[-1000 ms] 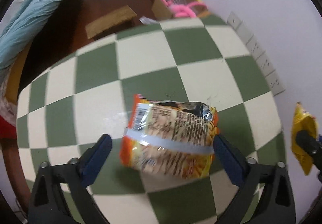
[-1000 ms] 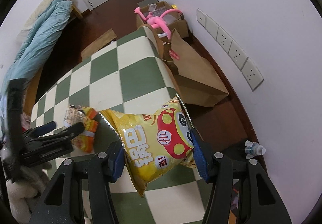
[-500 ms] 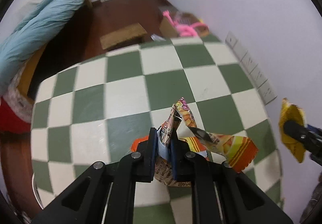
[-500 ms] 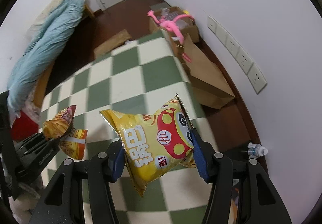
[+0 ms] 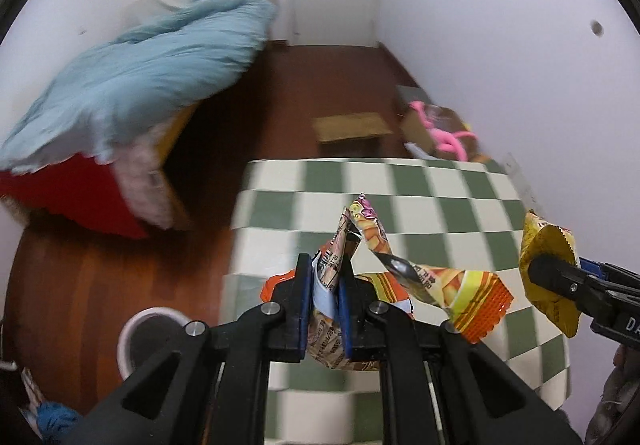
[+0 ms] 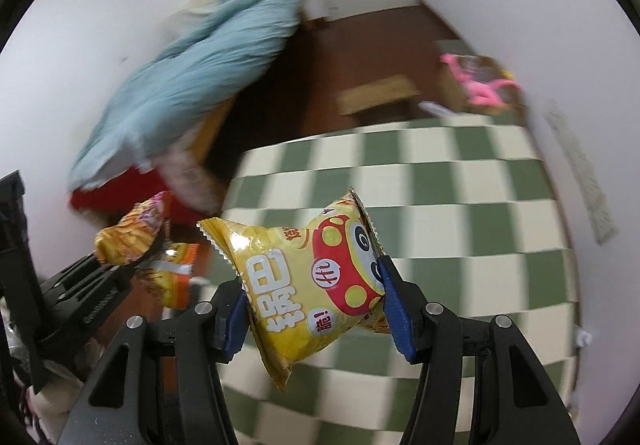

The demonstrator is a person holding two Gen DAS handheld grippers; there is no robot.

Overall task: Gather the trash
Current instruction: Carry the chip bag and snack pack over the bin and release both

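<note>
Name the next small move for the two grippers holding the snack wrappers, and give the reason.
Probably swing the left gripper over the white bin on the floor at lower left and release there. It is shut on the orange wrapper, lifted off the checkered table; the right gripper holds the yellow bag.

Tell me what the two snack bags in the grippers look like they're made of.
Crumpled orange snack wrapper: apparently thin plastic film lined with foil, given the silvery inside and sharp creases. Yellow snack bag with red mushroom cartoon: likely glossy plastic film, given the glare patches and serrated sealed edge.
</note>
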